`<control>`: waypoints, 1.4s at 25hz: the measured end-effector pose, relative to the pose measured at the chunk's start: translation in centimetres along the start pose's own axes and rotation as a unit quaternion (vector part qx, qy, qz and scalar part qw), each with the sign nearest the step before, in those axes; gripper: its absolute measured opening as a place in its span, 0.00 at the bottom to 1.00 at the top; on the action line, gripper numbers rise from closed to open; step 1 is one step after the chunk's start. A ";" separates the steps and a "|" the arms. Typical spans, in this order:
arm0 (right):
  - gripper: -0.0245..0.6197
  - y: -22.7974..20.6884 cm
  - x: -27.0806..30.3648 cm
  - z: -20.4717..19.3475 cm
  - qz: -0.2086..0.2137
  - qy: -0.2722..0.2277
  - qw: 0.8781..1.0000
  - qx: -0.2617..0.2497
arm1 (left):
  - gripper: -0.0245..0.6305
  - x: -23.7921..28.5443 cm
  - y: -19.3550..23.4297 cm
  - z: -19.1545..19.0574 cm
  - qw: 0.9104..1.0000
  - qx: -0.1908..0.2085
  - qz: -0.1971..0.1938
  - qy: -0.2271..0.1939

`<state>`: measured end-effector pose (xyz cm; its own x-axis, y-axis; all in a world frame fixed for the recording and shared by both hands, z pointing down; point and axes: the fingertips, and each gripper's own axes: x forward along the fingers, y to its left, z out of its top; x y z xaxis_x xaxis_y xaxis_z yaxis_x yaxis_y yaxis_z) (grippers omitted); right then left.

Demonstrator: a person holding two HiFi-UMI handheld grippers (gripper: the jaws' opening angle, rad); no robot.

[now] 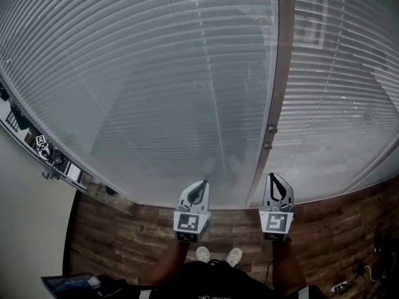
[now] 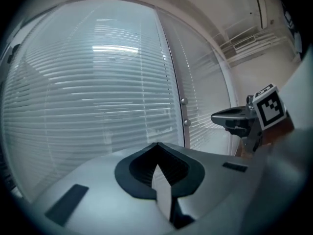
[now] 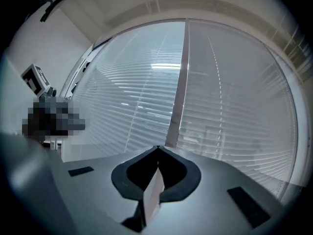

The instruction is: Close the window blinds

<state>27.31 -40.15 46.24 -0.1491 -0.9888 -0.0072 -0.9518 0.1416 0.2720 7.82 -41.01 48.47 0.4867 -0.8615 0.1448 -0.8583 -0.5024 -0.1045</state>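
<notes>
Status: task under way, not finished. Two blinds cover the glazing, the left blind (image 1: pixel 143 92) left of the post (image 1: pixel 283 55) and the right blind (image 1: pixel 340 92) right of it. Both hang lowered to near the floor (image 1: pixel 143 229). Slats on the left blind stand partly turned, and dim shapes outside show through them. The right blind looks denser, though bright bands between its slats suggest it is not sealed either. Judgement: lowering is done; tilting the slats shut is left.

Left gripper (image 1: pixel 203 183): jaws together, tips meeting, nothing between them. It is held left of the post's foot, clear of the blind. Right gripper (image 1: pixel 273 177): jaws likewise together and empty, directly below the post. Neither touches a slat.

Two knobs (image 1: pixel 269 129) sit on the post, above the right gripper. Whether they belong to a tilt control cannot be told, and no wand or cord is identified with certainty. The next move calls for finding that control and gripping it.
</notes>
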 end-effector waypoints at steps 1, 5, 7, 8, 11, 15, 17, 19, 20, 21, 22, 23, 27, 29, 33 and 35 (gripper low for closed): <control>0.04 0.1 0.0 0.2 0.001 -0.002 1.000 0.002 | 0.03 -0.1 0.0 0.2 1.000 0.001 0.000 -0.001; 0.04 1.2 -0.4 1.0 0.011 -0.016 1.000 0.014 | 0.03 -0.6 -0.2 1.1 1.000 0.006 -0.003 -0.008; 0.04 1.8 -0.9 1.1 0.013 -0.020 0.999 0.027 | 0.03 -1.2 -0.2 1.1 1.000 0.005 -0.008 -0.009; 0.04 2.3 -1.3 1.2 0.013 -0.020 0.999 0.032 | 0.03 -1.7 -0.1 1.1 1.000 0.003 -0.010 -0.010; 0.04 4.2 -2.7 1.8 0.014 -0.020 0.999 0.044 | 0.03 -3.8 0.6 1.2 1.000 -0.012 -0.012 -0.018; 0.04 6.8 -4.4 3.7 0.014 -0.021 0.998 0.059 | 0.03 -6.9 1.5 2.3 0.999 -0.017 -0.015 -0.029; 0.04 8.6 -5.6 4.5 0.015 -0.022 0.997 0.069 | 0.03 -9.0 2.2 2.0 0.999 -0.018 -0.017 -0.031; 0.04 10.6 -6.8 5.3 0.013 -0.018 0.997 0.079 | 0.03 -11.3 3.3 1.4 0.999 -0.025 -0.015 -0.032; 0.04 11.5 -7.3 5.7 0.012 -0.016 0.996 0.084 | 0.03 -12.3 3.9 1.2 0.999 -0.029 -0.013 -0.031; 0.04 12.4 -7.8 6.0 0.013 -0.018 0.996 0.088 | 0.03 -13.2 4.4 1.0 0.999 -0.032 -0.012 -0.030; 0.04 13.3 -8.3 6.2 0.014 -0.018 0.996 0.091 | 0.03 -14.0 4.8 0.9 0.999 -0.034 -0.012 -0.028; 0.04 14.1 -8.8 6.3 0.014 -0.015 0.996 0.091 | 0.03 -14.7 5.0 0.7 0.999 -0.036 -0.013 -0.026; 0.04 17.8 -11.7 6.6 0.020 -0.010 0.996 0.084 | 0.03 -18.9 5.1 -0.4 0.999 -0.038 -0.020 -0.027; 0.04 19.6 -13.7 7.1 0.021 -0.010 0.996 0.090 | 0.03 -21.2 5.1 -0.7 0.999 -0.038 -0.024 -0.026; 0.04 21.5 -17.1 8.1 0.005 0.002 0.995 0.102 | 0.03 -24.9 5.3 0.1 0.998 -0.042 -0.029 -0.039; 0.04 22.4 -18.7 8.0 -0.001 0.002 0.995 0.099 | 0.03 -26.6 5.3 0.0 0.998 -0.042 -0.034 -0.040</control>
<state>6.62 -18.10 44.78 -0.1455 -0.9894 -0.0031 -0.9865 0.1448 0.0766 -9.67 -20.79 44.11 0.5520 -0.8310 0.0687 -0.8324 -0.5541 -0.0138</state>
